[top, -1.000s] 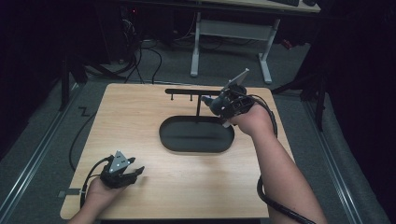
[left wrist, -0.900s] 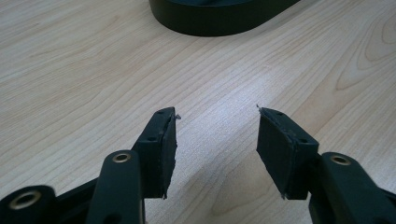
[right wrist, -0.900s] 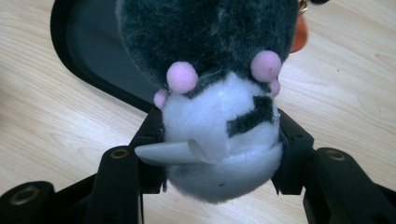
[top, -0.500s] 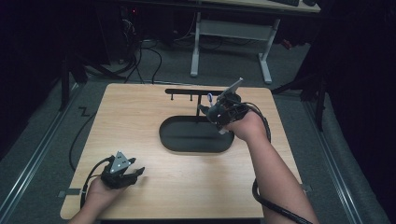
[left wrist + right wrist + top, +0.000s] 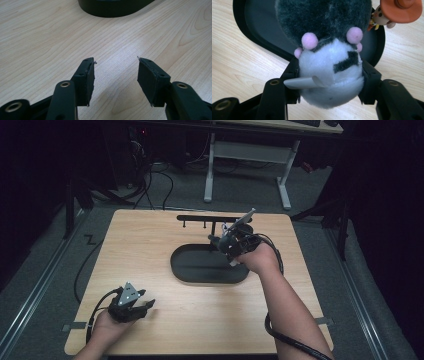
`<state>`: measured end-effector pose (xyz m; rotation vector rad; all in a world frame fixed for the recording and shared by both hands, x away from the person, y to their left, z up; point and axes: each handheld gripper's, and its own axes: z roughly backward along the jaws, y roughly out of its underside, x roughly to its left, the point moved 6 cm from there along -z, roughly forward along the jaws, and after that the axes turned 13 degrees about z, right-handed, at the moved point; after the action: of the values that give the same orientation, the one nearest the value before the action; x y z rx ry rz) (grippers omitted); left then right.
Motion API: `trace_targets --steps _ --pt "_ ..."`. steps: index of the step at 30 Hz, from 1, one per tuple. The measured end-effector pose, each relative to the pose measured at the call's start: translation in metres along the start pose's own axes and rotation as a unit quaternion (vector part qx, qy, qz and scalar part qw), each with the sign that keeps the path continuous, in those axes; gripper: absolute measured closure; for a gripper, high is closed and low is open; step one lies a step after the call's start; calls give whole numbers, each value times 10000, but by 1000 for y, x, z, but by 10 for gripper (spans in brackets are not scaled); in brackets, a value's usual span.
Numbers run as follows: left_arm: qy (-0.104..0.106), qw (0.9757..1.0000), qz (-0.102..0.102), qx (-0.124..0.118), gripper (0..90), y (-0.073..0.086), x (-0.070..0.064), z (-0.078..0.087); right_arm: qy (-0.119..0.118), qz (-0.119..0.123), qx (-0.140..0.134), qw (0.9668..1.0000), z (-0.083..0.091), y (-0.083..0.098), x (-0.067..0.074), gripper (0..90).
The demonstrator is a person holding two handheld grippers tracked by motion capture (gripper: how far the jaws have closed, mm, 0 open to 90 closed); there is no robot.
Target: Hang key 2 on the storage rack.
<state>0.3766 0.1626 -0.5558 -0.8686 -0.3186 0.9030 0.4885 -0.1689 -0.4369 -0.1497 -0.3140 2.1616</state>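
Here, the right tool (image 5: 229, 243) clamps a plush toy (image 5: 329, 67) over the black tray's (image 5: 190, 272) 2 o'clock rim; the left tool (image 5: 131, 306) (jaws apart, empty) rests on bare counter (image 5: 200, 315) at 7 o'clock.

Left gripper (image 5: 142, 306) low near the person, jaws apart. Right gripper (image 5: 226, 241) raised on an extended forearm, jaws clamped on something.

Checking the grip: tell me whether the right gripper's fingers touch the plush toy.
Touching: the right gripper view shows both fingers pressed into the plush toy's sides.
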Motion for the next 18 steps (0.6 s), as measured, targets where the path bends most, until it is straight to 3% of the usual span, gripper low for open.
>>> trace_targets --steps 8,18 --pt "-3 10000 1 13 474 0 1 0 73 13 -77 9999 -7 -3 2 282" --pt "-10 10000 -7 10 474 1 0 1 19 -15 -190 9998 -8 4 4 265"
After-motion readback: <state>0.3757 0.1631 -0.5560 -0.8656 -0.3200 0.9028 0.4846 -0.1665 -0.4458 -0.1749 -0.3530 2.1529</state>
